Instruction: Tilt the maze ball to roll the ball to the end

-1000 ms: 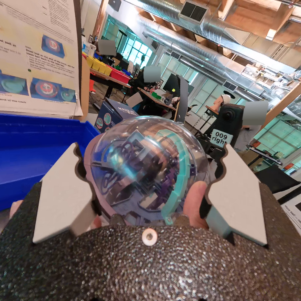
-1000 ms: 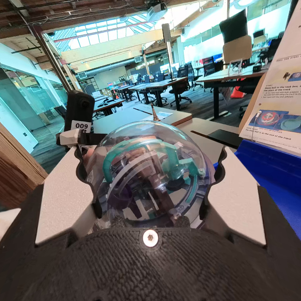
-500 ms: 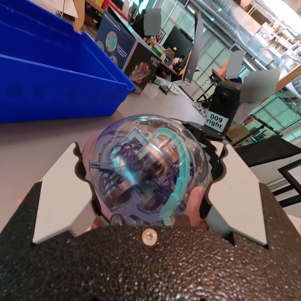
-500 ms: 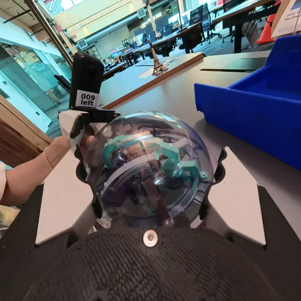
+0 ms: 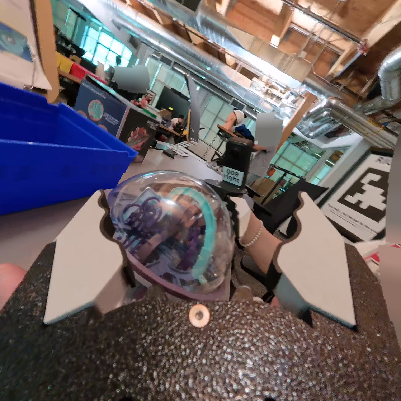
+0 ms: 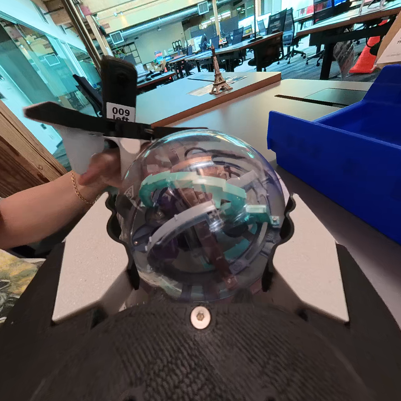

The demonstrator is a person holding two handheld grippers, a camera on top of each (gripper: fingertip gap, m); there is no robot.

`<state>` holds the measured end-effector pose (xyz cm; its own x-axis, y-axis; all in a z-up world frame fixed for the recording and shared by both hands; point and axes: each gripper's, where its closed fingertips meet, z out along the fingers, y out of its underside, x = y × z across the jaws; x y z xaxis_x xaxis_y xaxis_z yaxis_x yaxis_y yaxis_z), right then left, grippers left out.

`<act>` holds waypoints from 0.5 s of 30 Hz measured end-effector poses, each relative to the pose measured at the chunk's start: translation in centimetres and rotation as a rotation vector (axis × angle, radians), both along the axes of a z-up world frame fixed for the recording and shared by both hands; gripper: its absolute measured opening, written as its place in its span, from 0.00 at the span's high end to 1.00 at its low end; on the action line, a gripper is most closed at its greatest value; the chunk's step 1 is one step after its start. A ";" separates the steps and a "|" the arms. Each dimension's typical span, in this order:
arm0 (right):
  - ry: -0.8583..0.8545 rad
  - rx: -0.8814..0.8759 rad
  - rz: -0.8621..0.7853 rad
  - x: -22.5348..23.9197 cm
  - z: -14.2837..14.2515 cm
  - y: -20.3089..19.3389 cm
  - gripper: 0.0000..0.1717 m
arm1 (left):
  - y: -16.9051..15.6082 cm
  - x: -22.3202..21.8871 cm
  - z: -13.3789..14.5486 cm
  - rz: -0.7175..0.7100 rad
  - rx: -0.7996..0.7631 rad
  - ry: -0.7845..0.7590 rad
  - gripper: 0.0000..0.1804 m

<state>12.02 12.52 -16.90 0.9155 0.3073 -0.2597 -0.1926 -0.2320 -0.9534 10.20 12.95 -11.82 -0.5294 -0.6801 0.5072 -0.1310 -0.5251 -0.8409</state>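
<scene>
1. Deep blue plastic bin (image 5: 54,165): stands on the grey bench (image 5: 32,227), just beyond the ball. It probably serves as the ball's storage place, so work clear of it.

2. Left gripper (image 5: 201,195): your fingers stand wide apart and hold nothing. The near finger (image 5: 86,249) lies against the sphere's side. The far one (image 5: 314,249) is well clear, with your other wrist showing in the gap. It acts as a side rest at most and is not a clamp.

3. Clear plastic maze ball with teal, purple and brown tracks inside (image 6: 201,206): it is held low over the bench, near the bin. Through the clear shell you can follow the tracks, but the small rolling ball cannot be picked out, so progress cannot be judged.

4. Right gripper (image 6: 199,195): both grey fingers (image 6: 91,249) are closed on the sphere, their dark notched pads pressing opposite sides around its widest part. Gripped there the round shell is unlikely to slip, so turning your wrist should tilt the maze directly. This hand carries the ball alone.
</scene>
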 end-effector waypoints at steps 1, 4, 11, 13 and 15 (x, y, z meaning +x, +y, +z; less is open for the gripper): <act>0.003 0.000 -0.005 0.1 0.0 0.1 0.14 | -0.4 -0.5 0.2 -0.030 0.030 -0.020 0.13; 0.031 0.008 -0.025 0.7 0.3 0.2 0.15 | -1.6 -1.7 0.1 -0.112 0.145 -0.046 0.14; -0.015 0.048 0.002 0.9 1.3 0.9 0.23 | 1.0 1.1 -0.2 0.117 0.433 -0.133 0.37; -0.012 0.051 -0.003 1.1 1.5 1.2 0.25 | 0.2 1.5 -1.2 0.057 0.538 -0.117 0.48; -0.023 0.049 0.003 1.3 1.5 1.3 0.25 | 0.0 2.1 -1.5 0.005 0.515 -0.072 0.44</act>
<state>13.27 13.83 -15.40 0.9201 0.3215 -0.2238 -0.1705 -0.1858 -0.9677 12.29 12.96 -13.33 -0.5469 -0.8344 0.0685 -0.0617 -0.0414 -0.9972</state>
